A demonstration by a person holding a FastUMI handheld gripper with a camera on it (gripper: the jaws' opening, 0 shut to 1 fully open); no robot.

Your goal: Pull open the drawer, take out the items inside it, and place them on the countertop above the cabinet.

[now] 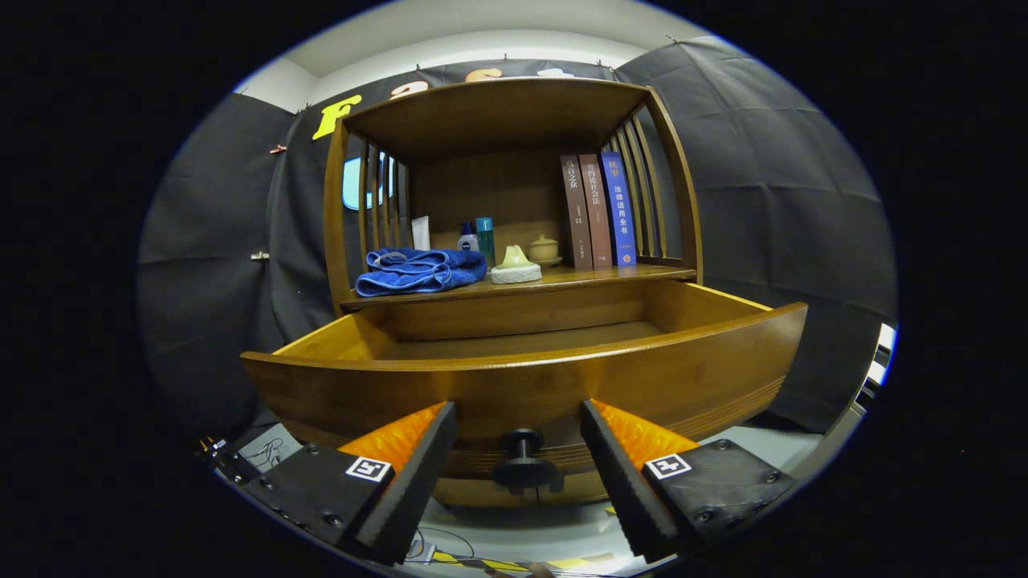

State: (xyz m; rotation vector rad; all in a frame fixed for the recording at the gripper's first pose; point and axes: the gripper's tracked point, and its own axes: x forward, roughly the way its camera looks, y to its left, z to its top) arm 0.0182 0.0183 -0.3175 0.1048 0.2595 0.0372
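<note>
The gripper (518, 417), fingers wide apart and empty, flanks the knob (522, 459) low-centre, the open drawer (522, 377) lying straight ahead, its length crosswise.

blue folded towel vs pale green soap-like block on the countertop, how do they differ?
The blue folded towel is soft cloth, wide and low, lying at the left end of the wooden countertop; the pale green block is a small rigid lump with a peaked top, nearer the middle. The towel is deep blue, the block pale green over a whitish base. Both rest on the countertop above the pulled-out wooden drawer, beyond the open gripper.
</note>
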